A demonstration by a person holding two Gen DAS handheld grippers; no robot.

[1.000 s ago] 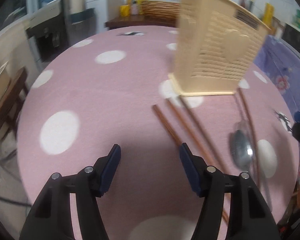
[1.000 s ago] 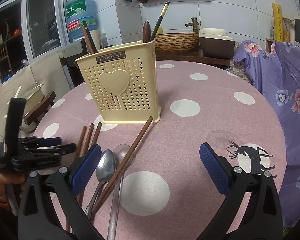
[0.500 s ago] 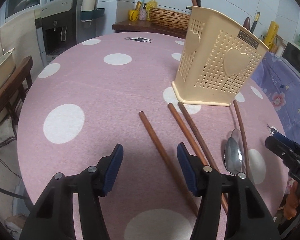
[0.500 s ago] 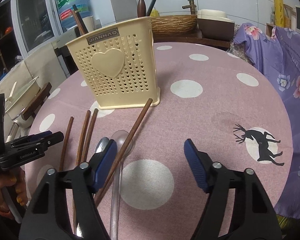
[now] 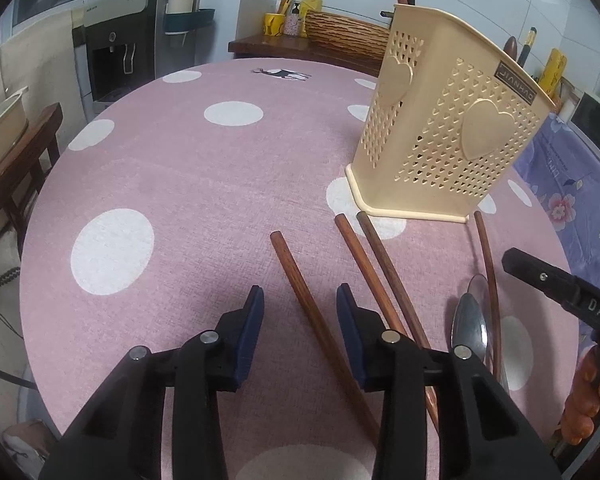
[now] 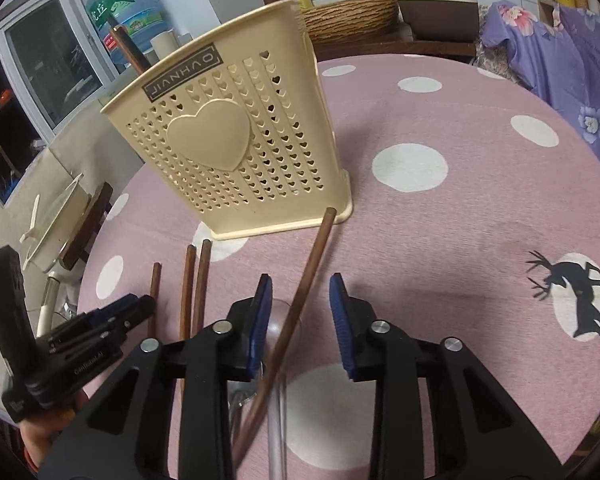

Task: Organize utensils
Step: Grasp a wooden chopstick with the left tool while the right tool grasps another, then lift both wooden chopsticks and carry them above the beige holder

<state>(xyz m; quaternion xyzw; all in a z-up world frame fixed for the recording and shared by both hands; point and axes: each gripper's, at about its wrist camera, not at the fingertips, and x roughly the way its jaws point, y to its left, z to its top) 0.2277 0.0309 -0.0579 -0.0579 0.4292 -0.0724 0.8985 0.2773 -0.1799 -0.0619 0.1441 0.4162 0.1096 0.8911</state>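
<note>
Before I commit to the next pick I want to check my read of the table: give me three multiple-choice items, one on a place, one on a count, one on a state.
1. Where is the cream holder?
A. Upright on the tablecloth, beyond the chopsticks
B. Tipped on its side
C. On the chair

2. How many brown chopsticks lie on the tablecloth?
A. Two
B. Four
C. Six

3. What state is the right tool in?
A. Shut on a spoon
B. Open, nothing between its pads
C. Open, one chopstick between its pads

Key: 1 A, its base sits flat just past the chopstick tips. 2 B, three lie close together and one apart. 3 C, the jaws have just been closing, but gaps show on both sides of the stick.
</note>
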